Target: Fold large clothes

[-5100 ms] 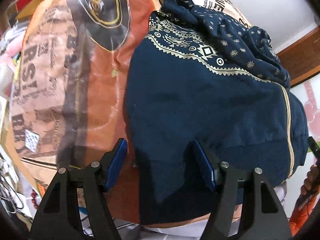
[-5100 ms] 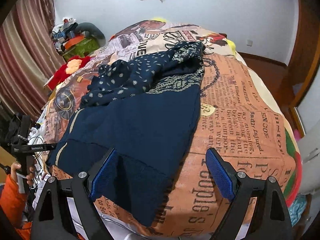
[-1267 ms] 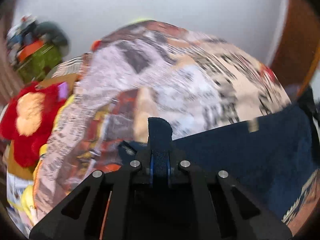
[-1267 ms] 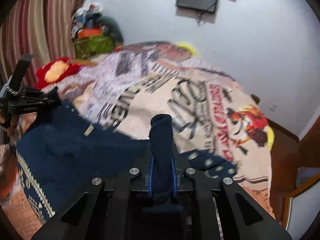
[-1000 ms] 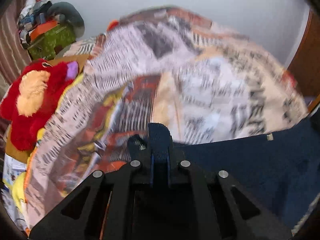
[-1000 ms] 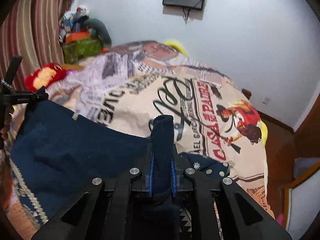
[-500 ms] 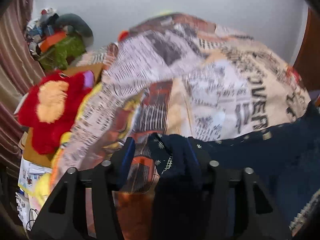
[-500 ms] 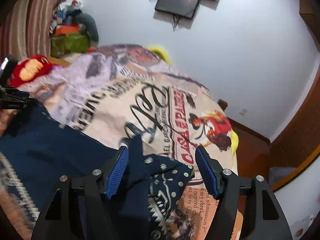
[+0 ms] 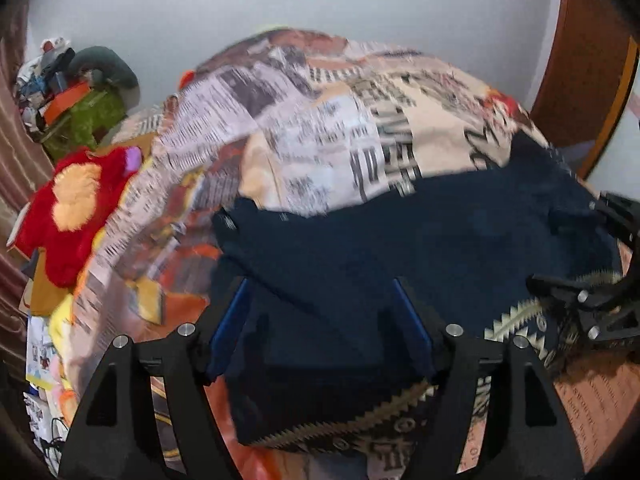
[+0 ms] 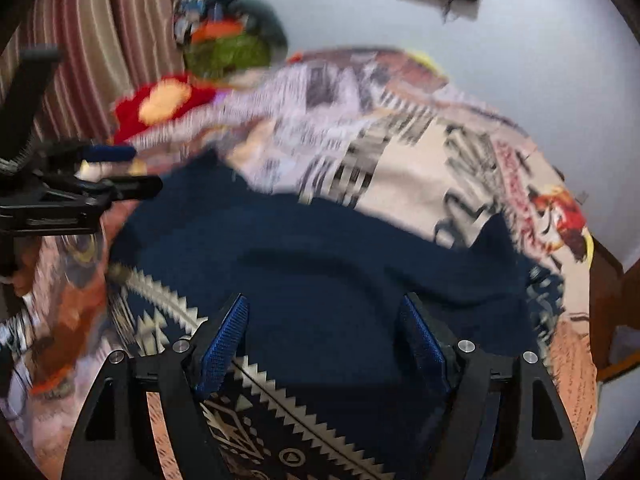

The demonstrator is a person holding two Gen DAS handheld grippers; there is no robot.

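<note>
Nearest the lens, the left gripper (image 9: pixel 320 320) has its jaws opening, blue pads spread with nothing pinched between them, only the navy garment (image 9: pixel 400 264) lying flat beneath; the right gripper (image 10: pixel 324 344) likewise has its jaws opening, pads apart above the same cloth, gripping nothing. The garment lies across the near part of the bed (image 9: pixel 320 140), one layer doubled over another; its plain navy side faces up, and a cream zigzag band (image 10: pixel 160 292) shows along the near edge towards the left side of the bed; the far folded edge runs roughly straight across the printed bedspread (image 10: pixel 420 152). One fold looks laid down and released; judging from its width, further folds remain before it is compact, and the right end looks rumpled and wants smoothing. Further back, at the bed's far left edge, sits a red plush toy (image 9: pixel 76 208); beyond it, a cluttered pile (image 10: pixel 228 40) against the wall.
</note>
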